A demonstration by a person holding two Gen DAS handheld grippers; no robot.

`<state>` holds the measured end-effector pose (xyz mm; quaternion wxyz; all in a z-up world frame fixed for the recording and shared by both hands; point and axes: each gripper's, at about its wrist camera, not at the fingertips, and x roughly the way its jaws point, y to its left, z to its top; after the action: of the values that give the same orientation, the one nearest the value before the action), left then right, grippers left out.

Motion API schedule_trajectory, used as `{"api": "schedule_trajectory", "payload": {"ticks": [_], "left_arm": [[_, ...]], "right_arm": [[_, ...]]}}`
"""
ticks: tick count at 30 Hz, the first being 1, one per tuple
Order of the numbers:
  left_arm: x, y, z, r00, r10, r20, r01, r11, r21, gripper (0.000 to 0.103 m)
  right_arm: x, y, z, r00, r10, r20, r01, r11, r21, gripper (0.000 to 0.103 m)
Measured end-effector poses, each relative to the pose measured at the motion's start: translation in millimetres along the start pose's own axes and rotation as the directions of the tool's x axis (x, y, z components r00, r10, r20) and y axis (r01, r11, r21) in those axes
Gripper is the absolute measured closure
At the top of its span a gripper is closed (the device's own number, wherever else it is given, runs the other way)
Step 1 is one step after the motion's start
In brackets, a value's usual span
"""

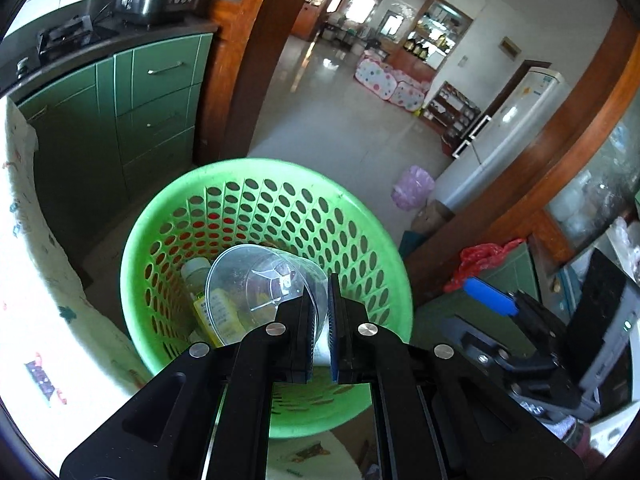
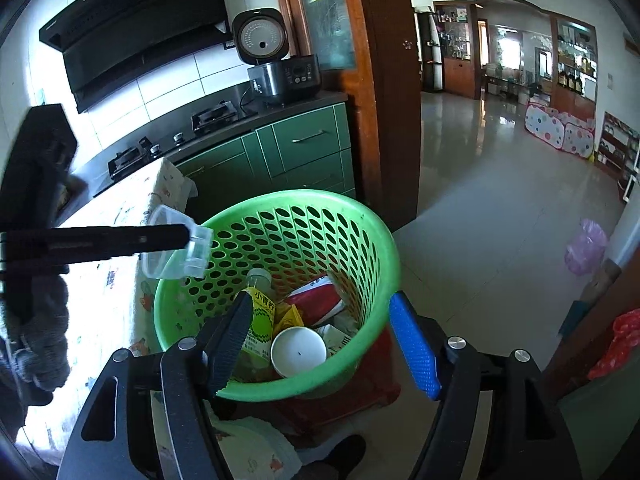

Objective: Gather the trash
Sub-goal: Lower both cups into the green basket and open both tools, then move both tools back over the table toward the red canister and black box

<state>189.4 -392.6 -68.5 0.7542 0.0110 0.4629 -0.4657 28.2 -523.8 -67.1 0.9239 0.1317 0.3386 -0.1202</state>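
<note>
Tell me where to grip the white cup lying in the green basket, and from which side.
Grip the white cup by its thin rim, probably from above. It lies tilted with its mouth facing up and out, wedged among other trash, and the green basket walls block any sideways approach.

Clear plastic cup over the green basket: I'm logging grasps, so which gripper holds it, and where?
The left gripper pinches the clear plastic cup by its rim wall, above the green perforated basket. The right gripper holds nothing.
</note>
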Motion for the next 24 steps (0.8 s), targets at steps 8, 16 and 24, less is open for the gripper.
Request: {"api": "schedule_trajectory", "payload": {"ticks": [8, 16, 24], "left_arm": [[15, 4, -8, 0.999, -0.016, -0.029, 0.015, 0.999, -0.037, 0.067], [10, 2, -11, 0.999, -0.046, -0.030, 0.045, 0.999, -0.028, 0.049], [16, 14, -15, 0.992, -0.043, -0.116, 0.034, 0.996, -0.083, 0.040]], "right_arm": [[4, -7, -5, 1.000, 0.003, -0.015, -0.002, 1.000, 0.025, 0.034], [4, 0, -5, 1.000, 0.013, -0.012, -0.013, 1.000, 0.020, 0.034], [0, 6, -3, 1.000, 0.011, -0.003, -0.011, 1.000, 0.011, 0.034]]}}
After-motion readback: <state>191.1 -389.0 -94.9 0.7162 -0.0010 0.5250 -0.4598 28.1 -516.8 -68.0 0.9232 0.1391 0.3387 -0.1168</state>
